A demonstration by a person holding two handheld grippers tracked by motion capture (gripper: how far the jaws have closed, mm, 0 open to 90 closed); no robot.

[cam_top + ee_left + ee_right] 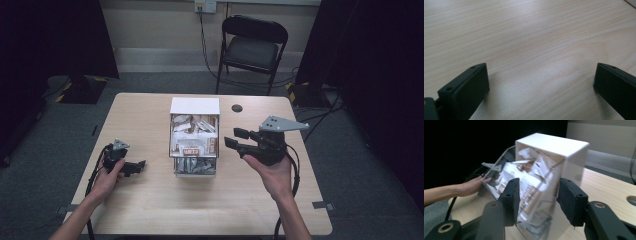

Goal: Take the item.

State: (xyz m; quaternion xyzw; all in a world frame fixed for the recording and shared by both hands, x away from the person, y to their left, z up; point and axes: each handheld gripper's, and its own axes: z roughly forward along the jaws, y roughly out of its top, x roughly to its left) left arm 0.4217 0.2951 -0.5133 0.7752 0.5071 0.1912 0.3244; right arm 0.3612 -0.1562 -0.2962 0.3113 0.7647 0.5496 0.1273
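I hold my right gripper (pixel 234 138) up in the air, just beside the right side of the white box with a clear plastic drawer (pixel 195 106). Its two black jaws are open a fair way and nothing is between them. In the right gripper view they point at the clear drawer (pixel 529 195), which sticks out of the box toward me.

The drawer is full of little brown and white paper packets (pixel 192 142). They all lie inside it. The box sits in the middle of the pale wooden table (pixel 150 200).

My left gripper (pixel 137 166) rests low on the table, well apart from the box on its left side. Its jaws are wide open too, with only bare wood between them.

I think the job is at its start. The drawer is already out, but no packet is picked up yet. Taking hold of a packet or the drawer is what is left.
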